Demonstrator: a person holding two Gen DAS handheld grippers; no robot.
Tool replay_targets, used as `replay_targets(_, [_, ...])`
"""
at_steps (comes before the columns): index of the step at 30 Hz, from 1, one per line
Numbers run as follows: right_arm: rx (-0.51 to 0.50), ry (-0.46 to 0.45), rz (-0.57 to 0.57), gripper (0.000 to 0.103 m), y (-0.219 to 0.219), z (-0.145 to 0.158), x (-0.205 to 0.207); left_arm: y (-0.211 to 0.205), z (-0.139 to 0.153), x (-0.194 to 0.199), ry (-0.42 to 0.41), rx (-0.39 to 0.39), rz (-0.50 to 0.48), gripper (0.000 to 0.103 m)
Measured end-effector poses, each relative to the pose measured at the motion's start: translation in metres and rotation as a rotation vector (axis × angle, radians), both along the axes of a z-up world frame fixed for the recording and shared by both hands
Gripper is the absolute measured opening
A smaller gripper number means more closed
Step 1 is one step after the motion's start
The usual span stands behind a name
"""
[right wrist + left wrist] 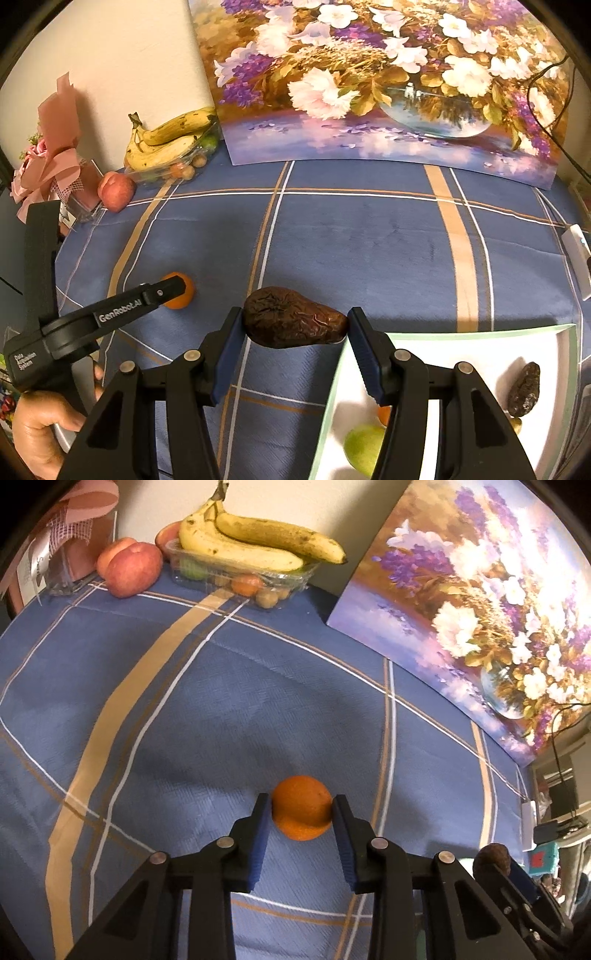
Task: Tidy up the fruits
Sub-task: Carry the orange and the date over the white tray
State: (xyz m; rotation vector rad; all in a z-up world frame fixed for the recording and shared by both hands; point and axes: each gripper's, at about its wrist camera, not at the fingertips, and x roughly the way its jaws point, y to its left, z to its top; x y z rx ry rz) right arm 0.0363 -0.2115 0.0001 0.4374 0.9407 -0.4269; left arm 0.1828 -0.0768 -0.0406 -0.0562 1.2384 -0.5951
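Observation:
My left gripper is shut on a small orange just above the blue checked tablecloth; the orange also shows in the right wrist view beside the left gripper's fingers. My right gripper is shut on a dark wrinkled avocado, held over the cloth at the left edge of a white tray. The tray holds another dark avocado, a green fruit and a small orange fruit.
At the back left, a clear plastic box holds bananas and small fruits, with peaches beside it. A pink gift bouquet stands at the far left. A flower painting leans on the wall.

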Motion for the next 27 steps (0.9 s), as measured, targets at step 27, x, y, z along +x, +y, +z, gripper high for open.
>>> replay_targets(27, [0.037,0.064,-0.137,0.058,-0.005,0.003,-0.151,-0.003,0.069,-0.153,-0.024,-0.060,-0.176,0.036])
